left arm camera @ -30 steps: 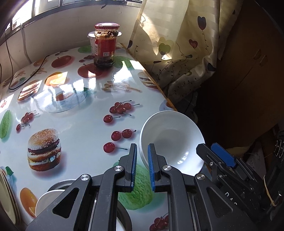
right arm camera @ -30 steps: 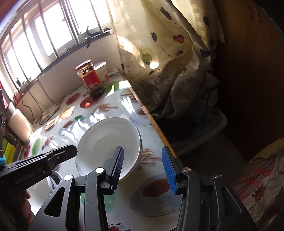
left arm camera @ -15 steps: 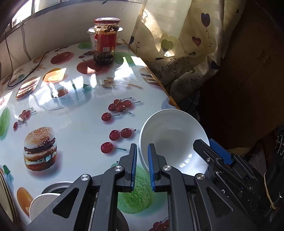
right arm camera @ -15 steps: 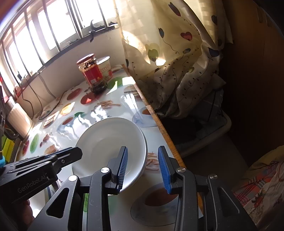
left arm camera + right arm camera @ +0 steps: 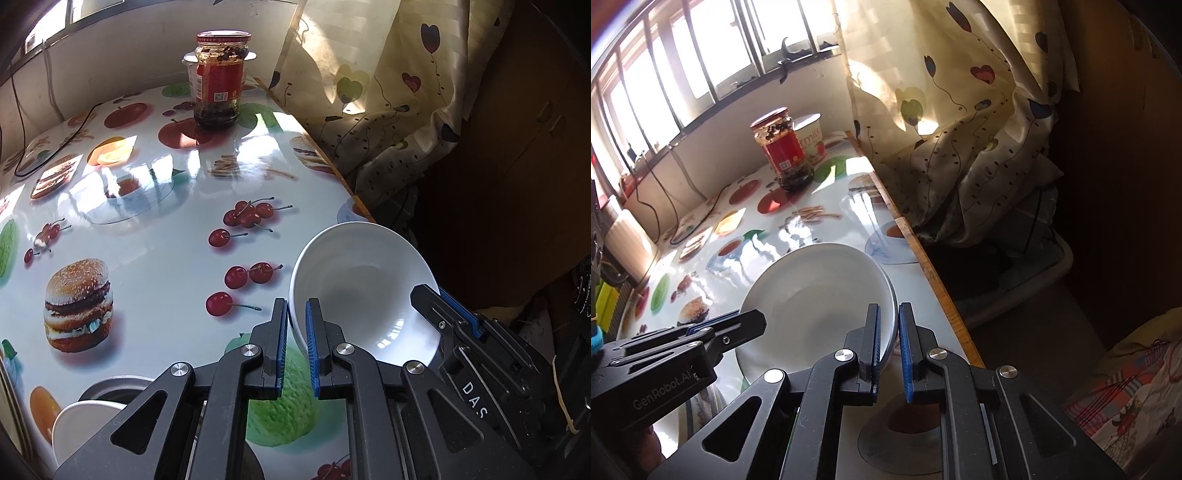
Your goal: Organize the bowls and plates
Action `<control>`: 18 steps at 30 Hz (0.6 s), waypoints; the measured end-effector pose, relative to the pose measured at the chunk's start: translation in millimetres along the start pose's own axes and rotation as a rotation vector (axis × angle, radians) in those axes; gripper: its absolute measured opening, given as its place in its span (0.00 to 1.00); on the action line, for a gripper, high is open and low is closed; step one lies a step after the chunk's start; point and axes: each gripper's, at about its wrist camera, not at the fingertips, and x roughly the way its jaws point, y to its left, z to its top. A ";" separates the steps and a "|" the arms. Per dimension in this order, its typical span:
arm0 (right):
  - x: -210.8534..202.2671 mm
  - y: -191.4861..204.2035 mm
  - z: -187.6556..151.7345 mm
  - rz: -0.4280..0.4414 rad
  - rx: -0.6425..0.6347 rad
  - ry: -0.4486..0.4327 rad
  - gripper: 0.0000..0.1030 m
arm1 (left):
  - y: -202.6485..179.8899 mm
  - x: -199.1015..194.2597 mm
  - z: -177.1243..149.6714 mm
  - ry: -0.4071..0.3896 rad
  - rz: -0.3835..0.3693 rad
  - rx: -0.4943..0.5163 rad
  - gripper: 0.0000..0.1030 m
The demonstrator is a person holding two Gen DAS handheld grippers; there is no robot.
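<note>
With both the left gripper point(image 5: 296, 334) and the right gripper point(image 5: 889, 341), whose jaws have just been closing, pinched on opposite rims of the white bowl point(image 5: 364, 291) tilted at the worktop point(image 5: 166, 236) edge, uneven pull risks slip, drop off the side.

A small white dish point(image 5: 83, 424) was cut off by the left gripper's frame; a tub point(image 5: 812, 142) was largely hidden, perhaps unreadably, behind the jar point(image 5: 783, 149).

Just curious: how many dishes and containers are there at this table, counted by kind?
White bowl: 2, one tilted, one at lower left
Red-lidded glass jar: 1
White tub: 1
Metal basin: 1
Total: 5
</note>
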 end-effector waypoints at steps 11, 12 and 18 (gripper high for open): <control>-0.1 -0.1 -0.3 0.001 0.001 -0.001 0.10 | 0.2 -0.4 -0.8 -0.006 0.001 0.004 0.10; -0.1 -0.1 -0.3 0.002 0.003 -0.001 0.10 | 0.1 -0.3 -0.9 -0.006 0.001 0.005 0.10; 0.1 -0.3 2.3 0.006 0.015 0.000 0.10 | 0.3 -0.5 0.1 -0.007 -0.001 0.006 0.10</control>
